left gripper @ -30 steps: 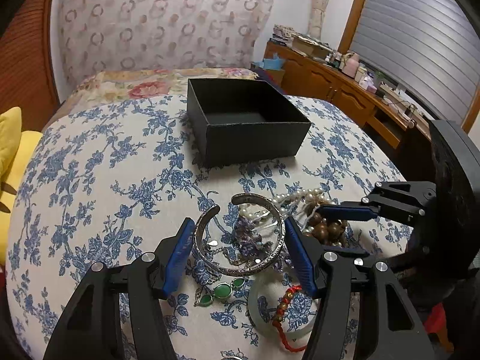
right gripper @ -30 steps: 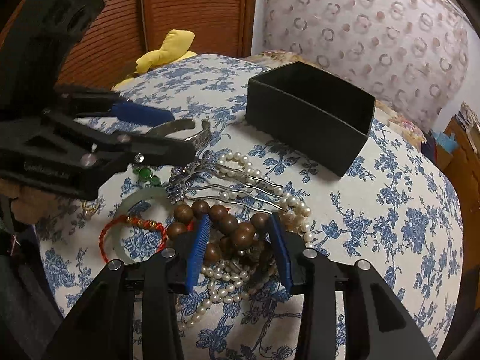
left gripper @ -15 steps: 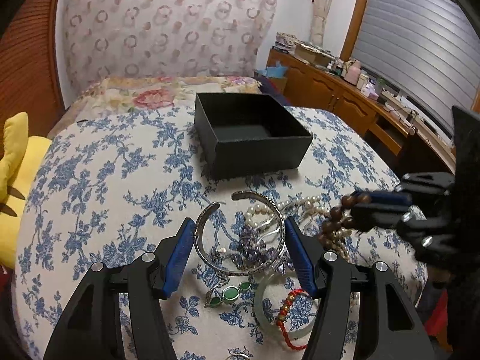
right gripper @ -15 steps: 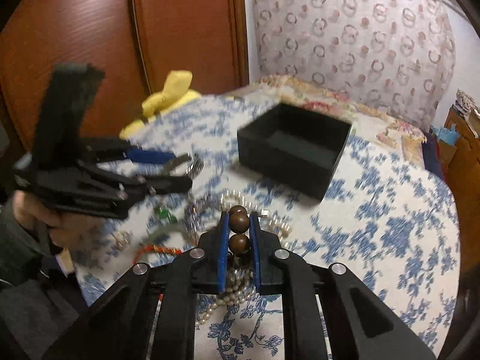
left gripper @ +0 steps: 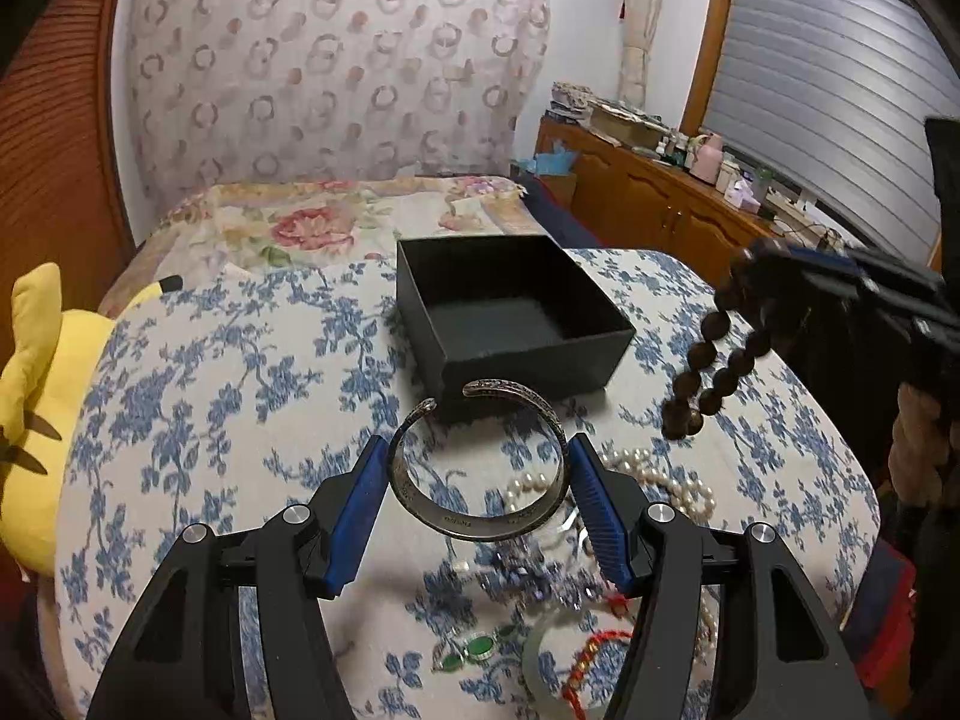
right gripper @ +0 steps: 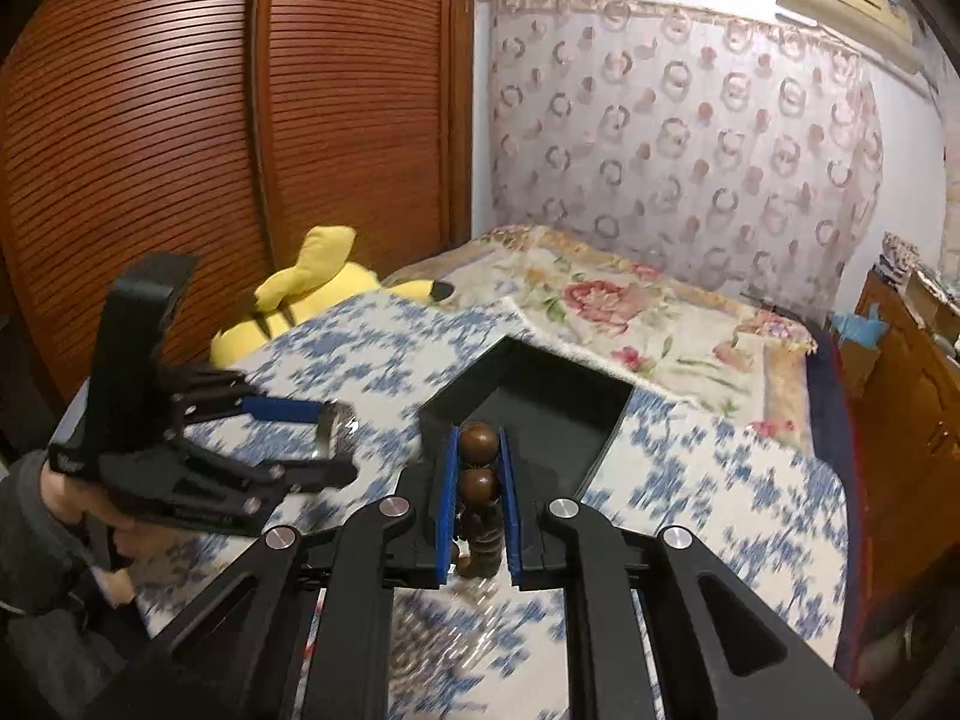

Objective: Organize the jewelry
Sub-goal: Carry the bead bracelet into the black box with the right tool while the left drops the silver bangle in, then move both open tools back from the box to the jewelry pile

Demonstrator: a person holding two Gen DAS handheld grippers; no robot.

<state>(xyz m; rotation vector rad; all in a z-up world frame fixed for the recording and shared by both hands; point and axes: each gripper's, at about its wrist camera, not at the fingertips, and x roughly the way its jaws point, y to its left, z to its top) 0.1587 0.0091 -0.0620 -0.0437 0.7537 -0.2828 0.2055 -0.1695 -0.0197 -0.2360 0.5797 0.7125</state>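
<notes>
My left gripper (left gripper: 477, 468) is shut on a silver cuff bangle (left gripper: 480, 525) and holds it above the blue floral cloth, just short of the open black box (left gripper: 510, 312). My right gripper (right gripper: 477, 450) is shut on a brown wooden bead bracelet (right gripper: 478, 483), lifted in the air in front of the box (right gripper: 534, 414). In the left wrist view the beads (left gripper: 714, 360) hang from the right gripper to the right of the box. The box looks empty.
Pearl strands (left gripper: 660, 483), a purple hair ornament (left gripper: 540, 585), green earrings (left gripper: 474, 651), a jade bangle with red cord (left gripper: 576, 660) lie on the cloth (left gripper: 240, 420). A yellow plush (left gripper: 36, 396) sits at the left edge. A wooden dresser (left gripper: 660, 204) stands far right.
Both grippers have risen from the pile. The left one closed on the silver bangle and lifted it; the right one carried the wooden beads up and toward the box.
</notes>
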